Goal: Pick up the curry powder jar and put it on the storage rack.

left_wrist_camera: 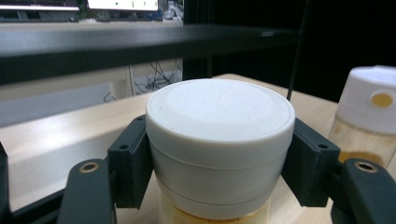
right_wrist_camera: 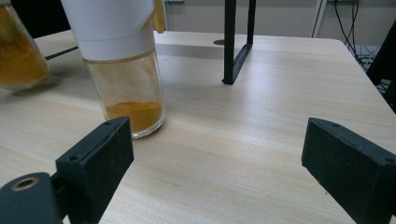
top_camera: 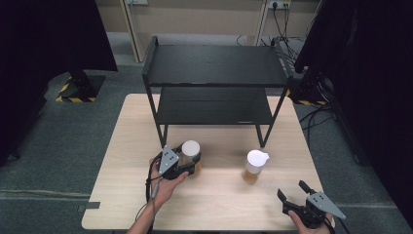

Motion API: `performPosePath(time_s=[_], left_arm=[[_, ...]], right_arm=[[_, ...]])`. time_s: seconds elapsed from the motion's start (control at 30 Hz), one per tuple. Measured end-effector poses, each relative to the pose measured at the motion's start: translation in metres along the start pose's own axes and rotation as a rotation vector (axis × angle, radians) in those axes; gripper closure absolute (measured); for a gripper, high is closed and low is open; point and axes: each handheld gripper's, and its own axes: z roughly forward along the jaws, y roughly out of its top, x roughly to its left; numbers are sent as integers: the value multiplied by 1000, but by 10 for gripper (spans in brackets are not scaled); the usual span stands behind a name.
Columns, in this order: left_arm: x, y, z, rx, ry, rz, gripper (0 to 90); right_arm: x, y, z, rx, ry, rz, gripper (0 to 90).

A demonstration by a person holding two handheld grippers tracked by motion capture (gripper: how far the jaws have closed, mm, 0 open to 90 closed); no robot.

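A glass jar of yellow powder with a flat white lid stands near the front left leg of a black rack. My left gripper is shut on it. In the left gripper view both jaw pads press the sides of the white-lidded jar, just under the lid. A second jar of yellow powder with a white spout cap stands to the right, also seen as the spout-cap jar. My right gripper is open near the front right corner, a hand's length short of that jar, with nothing between its jaws.
A black two-tier rack stands at the back of the wooden table; its front right leg is just behind the spout-cap jar. Dark stands and cables flank the table on the floor.
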Motion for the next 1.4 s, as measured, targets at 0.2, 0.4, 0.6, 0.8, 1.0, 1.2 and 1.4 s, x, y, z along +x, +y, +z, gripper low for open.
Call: performPosePath(time_s=[0.2,0.4,0.6,0.8,1.0,1.2,1.4], left_arm=[[-2,20,-10,-44,-2,16,337],[-2,38,-17,-84,-8,11,337],[-4,56,-22,-117,10,4,337],[-8,76,-28,-150,44,18,337],[-11,95,-33,-177,70,34,337],[-13,113,-37,-207,102,35,337],[-14,130,-42,-234,141,42,337]], right_arm=[[0,0,0,0,-1,1,92],[0,0,0,-1,-1,5,91],[0,0,0,0,-3,4,91],[0,0,0,0,-4,5,91],[0,0,0,-2,-5,8,91],[0,0,0,-1,-5,8,91],[0,0,0,1,-7,7,91]])
